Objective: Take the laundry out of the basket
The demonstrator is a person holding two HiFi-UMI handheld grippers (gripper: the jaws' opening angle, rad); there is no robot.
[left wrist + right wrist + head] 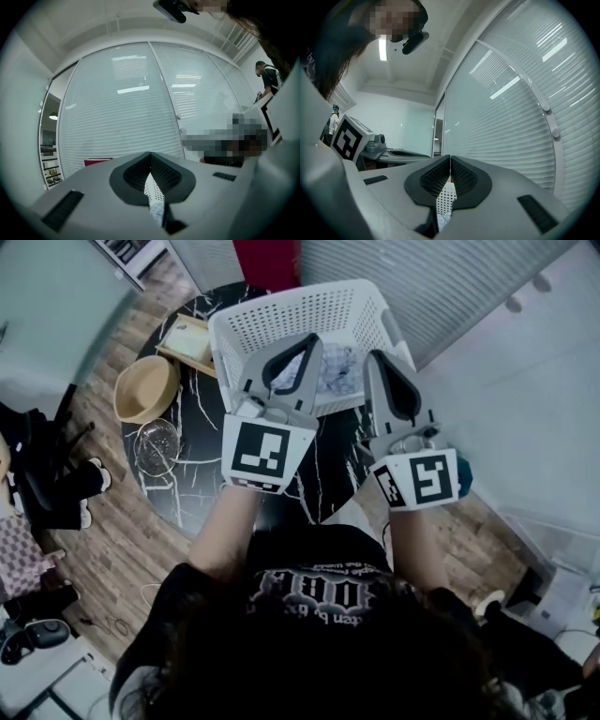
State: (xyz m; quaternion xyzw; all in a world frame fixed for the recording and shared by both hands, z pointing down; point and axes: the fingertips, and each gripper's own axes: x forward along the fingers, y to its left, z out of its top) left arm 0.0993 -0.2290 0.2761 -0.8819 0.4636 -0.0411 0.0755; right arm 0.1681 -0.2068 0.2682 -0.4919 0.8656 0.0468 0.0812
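One white basket (272, 320) with crumpled laundry (336, 369) inside

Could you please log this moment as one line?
left gripper: shut, empty, over basket | right gripper: shut, empty, over basket | laundry: in basket, untouched

Head view: camera mounted above the person, facing steeply down onto the round black surface (197, 493) and the white basket (281, 320). The left gripper (314, 338) and right gripper (372, 357) sit close beneath the lens.

Left gripper view: camera rides on the left gripper, facing level along its fingers (93, 197) toward a blind-covered glass wall (117, 108). The fingers fill the lower frame.

Right gripper view: camera rides on the right gripper, angled slightly upward toward slatted blinds (511, 117).

Overlap: all 3 views include the basket. The 2 gripper views show it only as a perforated sliver below the fingertips. Both also catch the head camera (171, 9) overhead.
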